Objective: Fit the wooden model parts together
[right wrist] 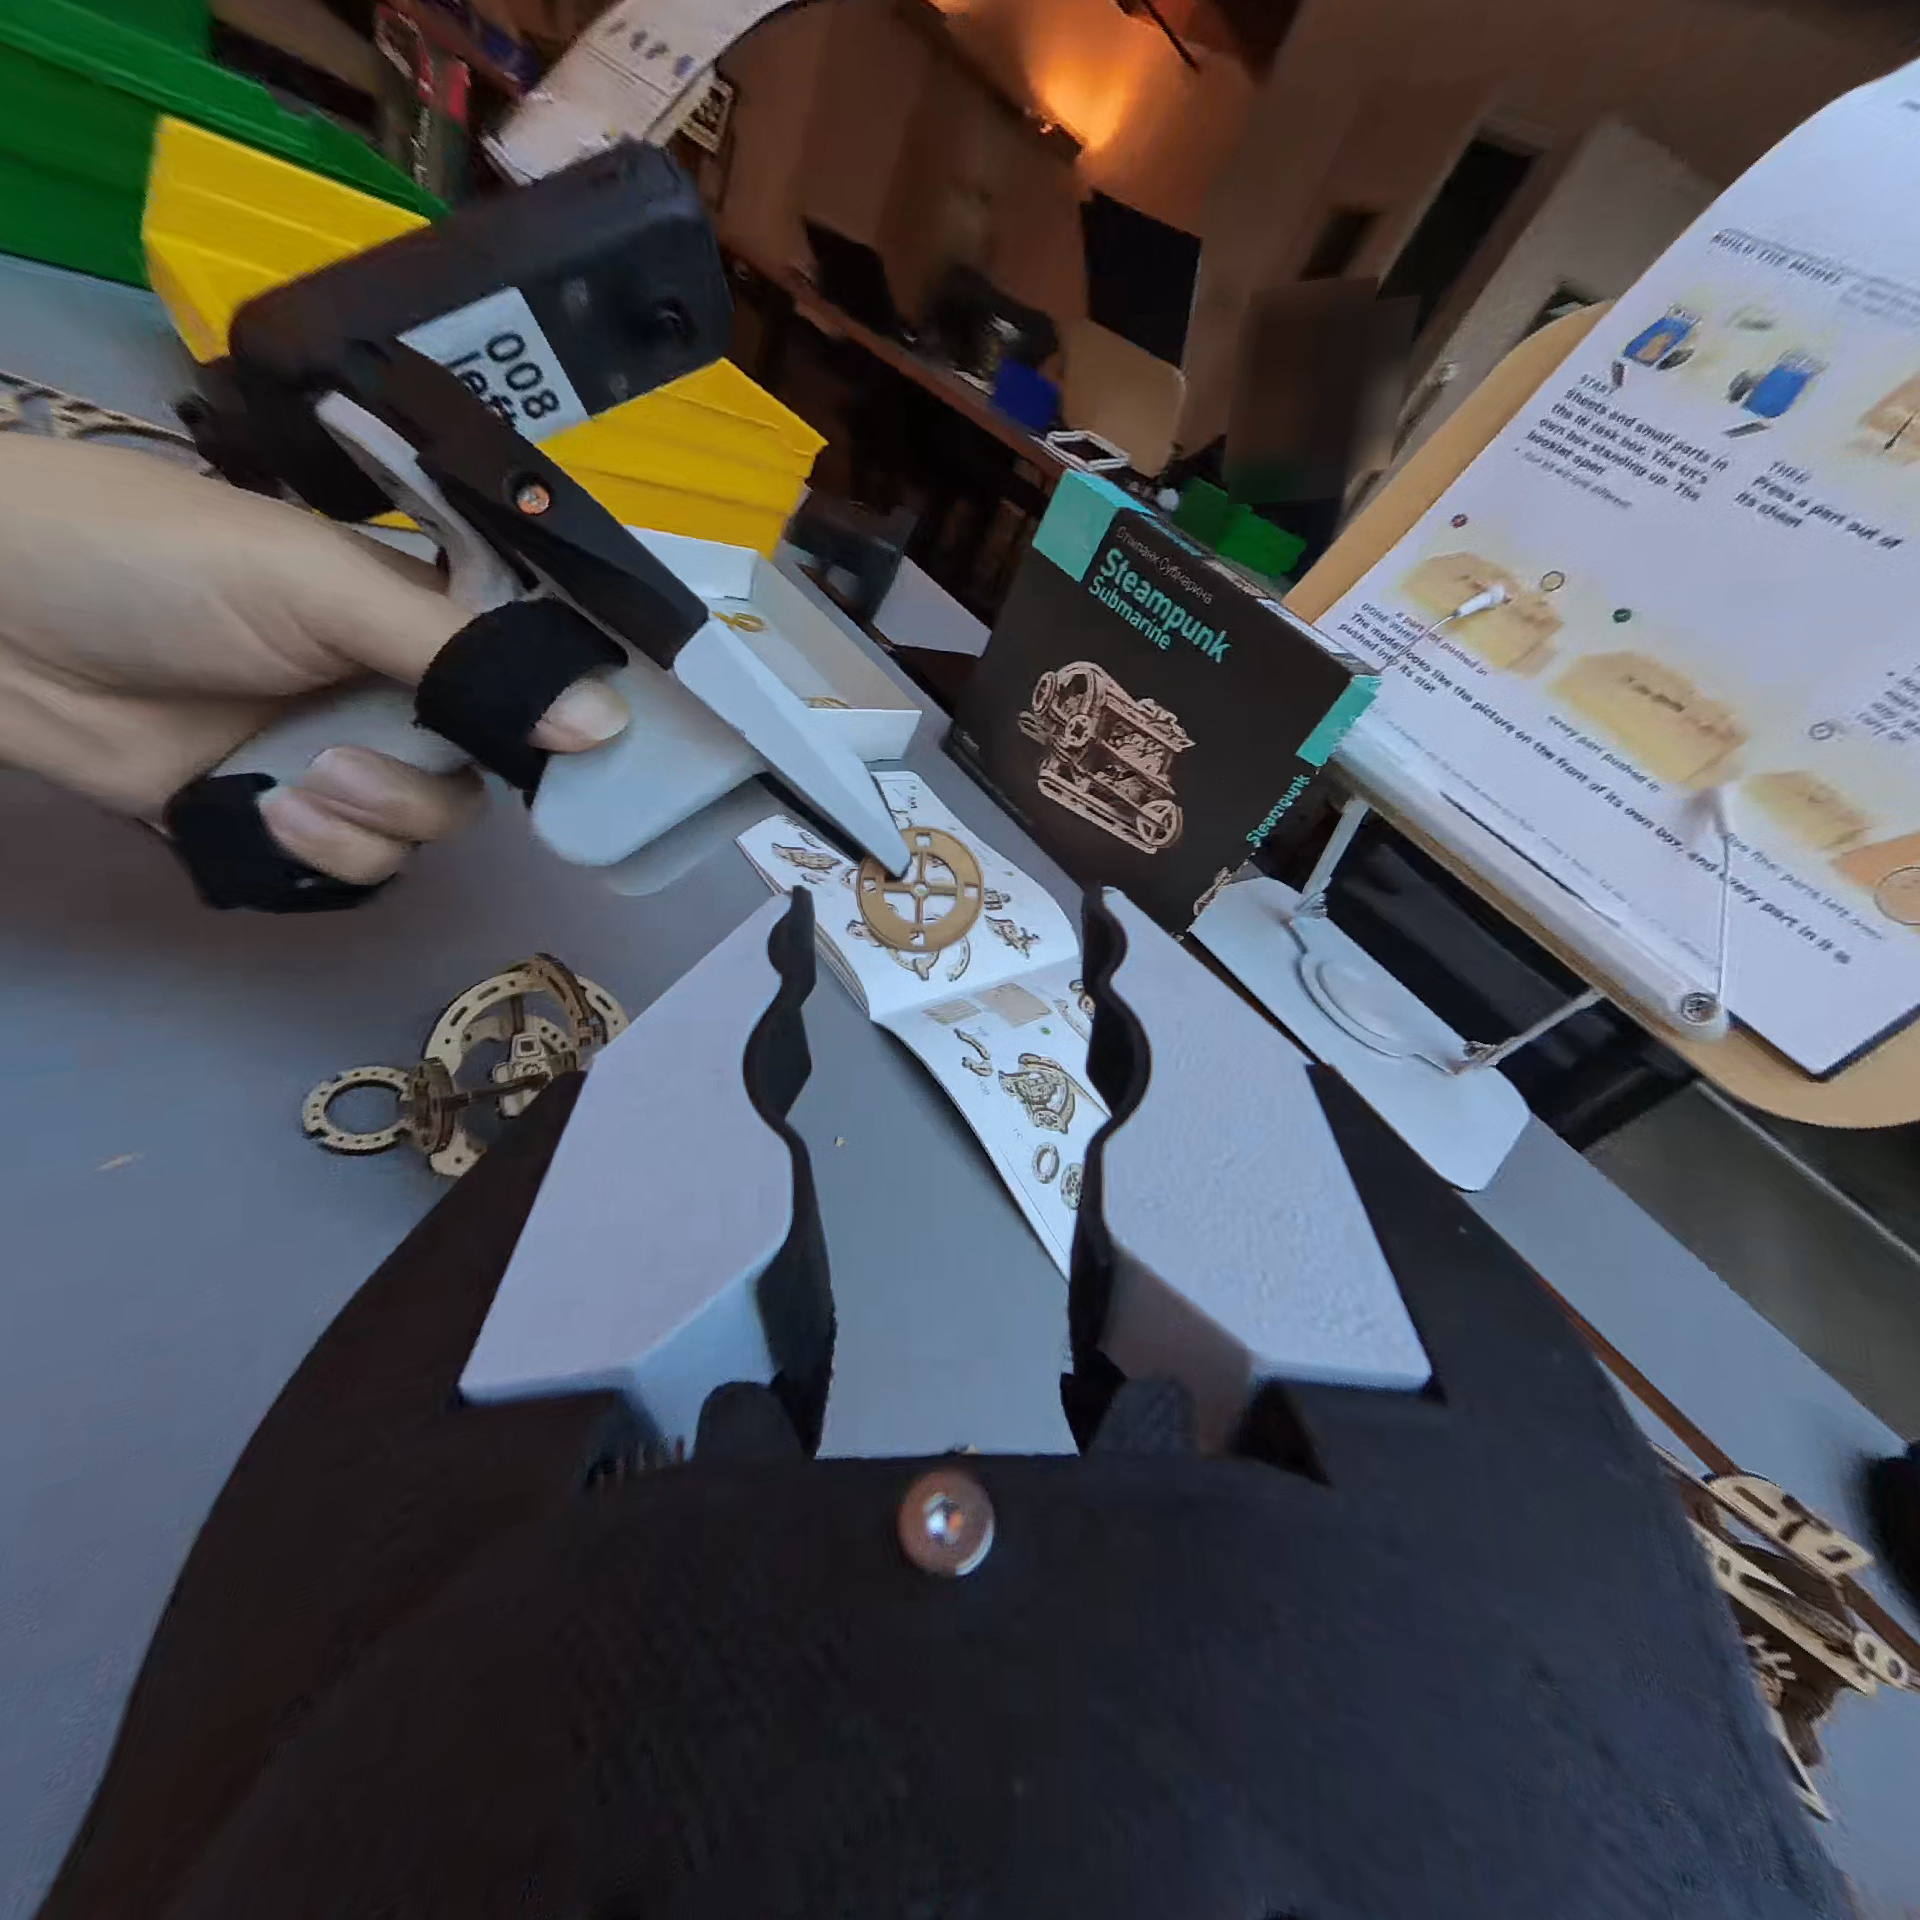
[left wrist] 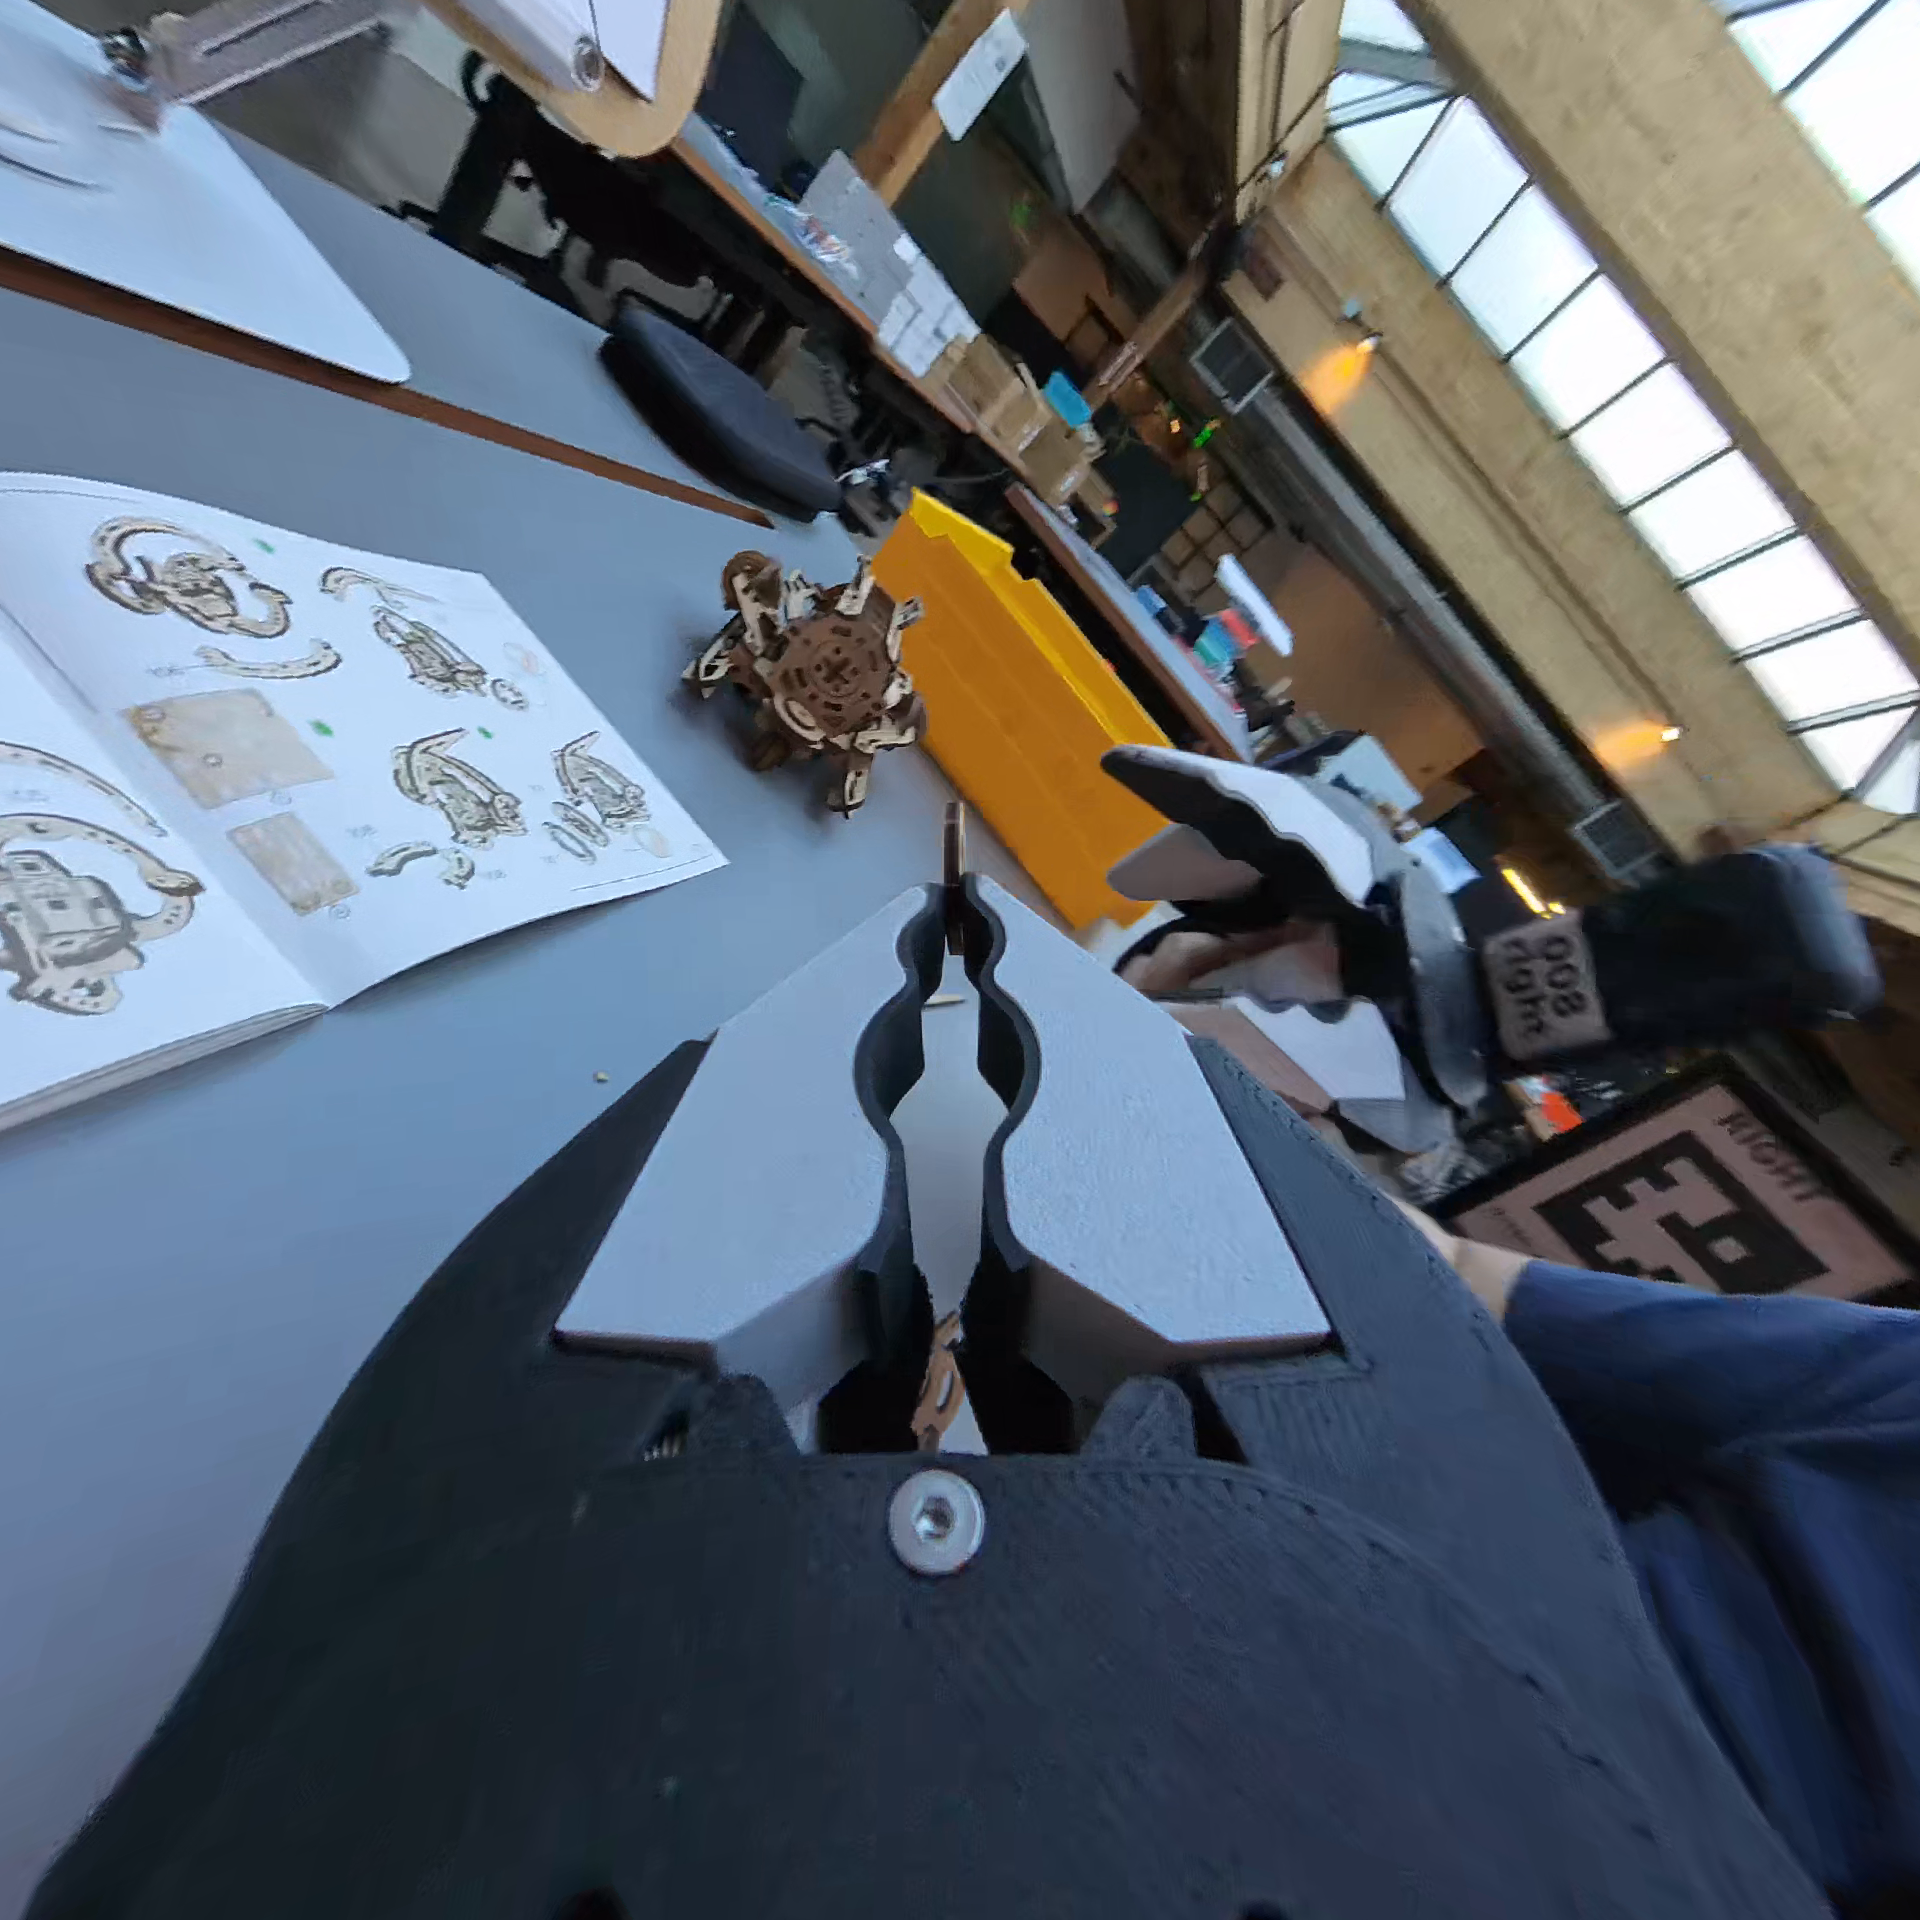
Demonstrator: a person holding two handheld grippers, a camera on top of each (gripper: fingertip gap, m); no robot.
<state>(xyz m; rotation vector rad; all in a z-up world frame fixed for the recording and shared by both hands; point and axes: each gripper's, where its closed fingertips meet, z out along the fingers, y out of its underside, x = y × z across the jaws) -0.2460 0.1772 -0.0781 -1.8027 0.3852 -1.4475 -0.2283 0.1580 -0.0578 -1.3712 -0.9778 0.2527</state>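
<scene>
My left gripper (left wrist: pixel 953 899) is shut on a thin round wooden wheel (left wrist: pixel 953 847), seen edge-on at its fingertips. In the right wrist view the same wheel (right wrist: pixel 920 888), with cross spokes, hangs from the left gripper's tip (right wrist: pixel 883 836) above the open booklet (right wrist: pixel 997 1003). My right gripper (right wrist: pixel 945 914) is open and empty, a short way from the wheel and not touching it. It also shows in the left wrist view (left wrist: pixel 1132 826), open, at the right. A partly built wooden model (left wrist: pixel 821 686) stands on the grey table (left wrist: pixel 520 1195). A ring-shaped wooden assembly (right wrist: pixel 488 1049) lies at the left.
The open booklet (left wrist: pixel 312 748) lies on the left. A yellow bin (left wrist: pixel 1018 707) stands behind the model. The dark kit box (right wrist: pixel 1153 707), a white tray (right wrist: pixel 831 686) and a stand with an instruction sheet (right wrist: pixel 1662 571) are at the back right. More wooden parts (right wrist: pixel 1787 1621) lie at the lower right. My left and right fingertips are right by each other. The partly built wooden model (left wrist: pixel 821 686) lies around 20 cm away from my right fingertips.
</scene>
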